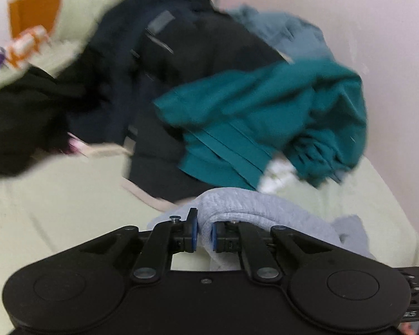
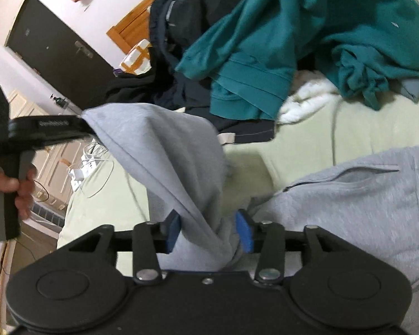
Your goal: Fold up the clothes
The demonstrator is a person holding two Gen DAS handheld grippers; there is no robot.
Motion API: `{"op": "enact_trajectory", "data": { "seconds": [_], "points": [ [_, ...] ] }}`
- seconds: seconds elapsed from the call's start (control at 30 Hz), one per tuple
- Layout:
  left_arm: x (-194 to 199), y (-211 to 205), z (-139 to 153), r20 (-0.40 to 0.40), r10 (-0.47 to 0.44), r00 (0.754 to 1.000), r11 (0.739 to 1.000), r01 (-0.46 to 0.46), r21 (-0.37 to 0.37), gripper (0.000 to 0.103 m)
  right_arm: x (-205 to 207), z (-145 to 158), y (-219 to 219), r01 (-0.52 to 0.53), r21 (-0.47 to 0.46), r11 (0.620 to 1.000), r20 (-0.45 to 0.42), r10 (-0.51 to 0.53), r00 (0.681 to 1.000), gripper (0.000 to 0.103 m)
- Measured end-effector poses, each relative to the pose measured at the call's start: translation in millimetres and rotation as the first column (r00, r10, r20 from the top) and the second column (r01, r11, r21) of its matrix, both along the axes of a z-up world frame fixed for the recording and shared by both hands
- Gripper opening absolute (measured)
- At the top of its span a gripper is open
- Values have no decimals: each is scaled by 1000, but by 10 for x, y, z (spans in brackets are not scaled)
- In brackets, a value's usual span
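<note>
Fleece: grey knitted sweatshirt point(image 2: 164, 150), soft, limp, light. I hold it bunched in right claw point(image 2: 209, 233); left claw point(image 1: 204, 236) pinches its hem at 12 o'clock.

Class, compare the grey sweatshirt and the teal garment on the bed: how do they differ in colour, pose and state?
The grey fleece sweatshirt is pale grey; the teal garment is deep blue-green. The grey one is lifted and stretched between the left gripper and right gripper; the teal one lies crumpled, untouched, on the dark pile. Neither is folded.
</note>
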State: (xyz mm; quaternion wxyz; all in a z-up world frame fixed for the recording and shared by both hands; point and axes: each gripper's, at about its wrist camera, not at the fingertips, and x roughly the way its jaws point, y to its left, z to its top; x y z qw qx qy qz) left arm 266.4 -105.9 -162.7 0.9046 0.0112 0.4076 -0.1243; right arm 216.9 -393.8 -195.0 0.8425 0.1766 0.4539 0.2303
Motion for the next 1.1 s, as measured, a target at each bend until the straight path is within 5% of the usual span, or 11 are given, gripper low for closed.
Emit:
{"op": "enact_trajectory", "data": {
  "seconds": [0.13,0.23,0.47,0.67,0.8,1.0,1.1],
  "points": [
    [-257,558,300,121,61,991,990,-75,115,8,-133,59,80,15,-25,1000,-23,-15,1000,48],
    [-420,968,356,140,93,986,978,-117,172,8,-296,89,120,24,-37,999,-43,-25,999,48],
    [-856,1801,134,1,102,995,969,-99,226,9,-691,101,338,43,-100,994,-85,-52,995,48],
    [-1181,2066,76,-103,58,993,988,-42,146,9,-837,52,624,88,-137,987,-83,-100,992,52],
    [-1394,2208,249,-164,1,987,1000,3,23,9,-909,38,846,89,-150,985,-68,-100,993,54],
    [-1565,2284,635,-182,-95,979,991,75,-111,9,-1002,125,1088,97,-112,989,-20,-100,995,54],
    [-1670,2267,744,-166,-135,977,986,116,-117,9,-983,159,1295,75,-124,989,-1,-76,997,55]
  ]
}}
